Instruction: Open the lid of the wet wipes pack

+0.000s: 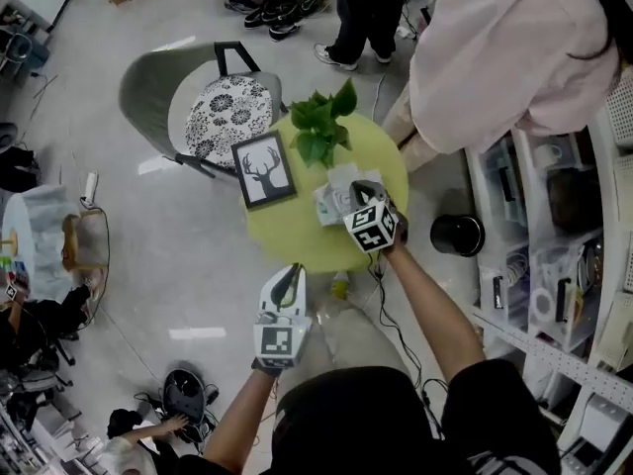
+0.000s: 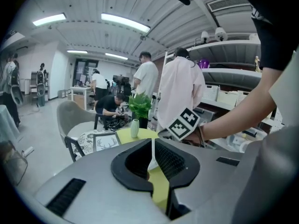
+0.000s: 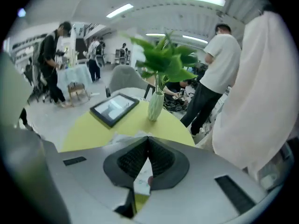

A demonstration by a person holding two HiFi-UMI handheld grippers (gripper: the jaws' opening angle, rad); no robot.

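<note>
1. Seen from the head view, a round yellow-green desk (image 1: 297, 236) stands on a pale floor, with the person's two arms reaching toward it from below.
2. The wet wipes pack (image 1: 334, 194), a crinkled whitish packet, lies on the right half of the desk, just in front of a leafy green plant (image 1: 321, 127) in a slim pale vase (image 3: 155, 105).
3. A black-framed deer picture (image 1: 264, 169) lies flat on the desk to the left of the pack.
4. The right gripper (image 1: 360, 190) hangs right over the pack, pointing steeply down. Its jaws are pressed together at the tips. In the right gripper view the pack's printed white surface shows through the slit beneath them. Whether they pinch the lid or any part of the pack cannot be told.
5. The left gripper (image 1: 289, 277) is at the near edge of the desk, well apart from the pack. Its jaws are drawn together to a thin slit, with nothing between them.
6. A grey chair (image 1: 148, 87) with a black-and-white patterned cushion (image 1: 229, 117) stands at the far left of the desk.
7. A person in a pale pink top (image 1: 504, 47) stands at the far right of the desk, beside white shelving.
</note>
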